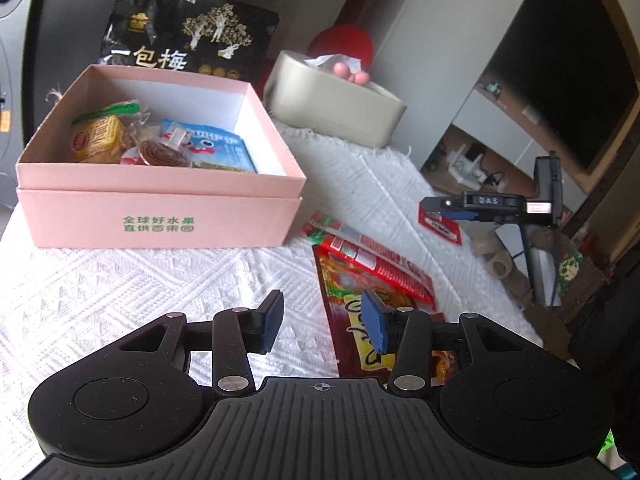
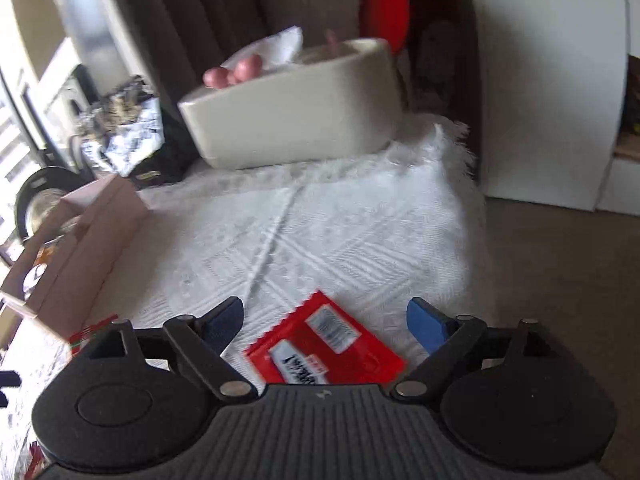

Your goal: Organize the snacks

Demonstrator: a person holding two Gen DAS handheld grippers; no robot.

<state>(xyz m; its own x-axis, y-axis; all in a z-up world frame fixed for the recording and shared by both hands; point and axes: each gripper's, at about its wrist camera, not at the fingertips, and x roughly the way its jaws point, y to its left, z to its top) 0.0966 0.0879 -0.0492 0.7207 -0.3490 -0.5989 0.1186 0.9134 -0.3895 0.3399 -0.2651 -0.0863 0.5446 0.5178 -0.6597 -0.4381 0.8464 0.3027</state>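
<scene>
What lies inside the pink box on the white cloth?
Inside the pink box lie a yellow-wrapped snack, a brown spiral sweet and a blue packet. The box's front wall hides their lower parts and whatever lies beneath them.

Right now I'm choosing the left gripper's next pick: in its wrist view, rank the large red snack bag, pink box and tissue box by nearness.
1. Large red snack bag, under its right finger.
2. Pink box, ahead left.
3. Tissue box, far back.

Black hand-held gripper (image 1: 322, 326), blue pads (image 1: 374, 326), silver screws
</scene>
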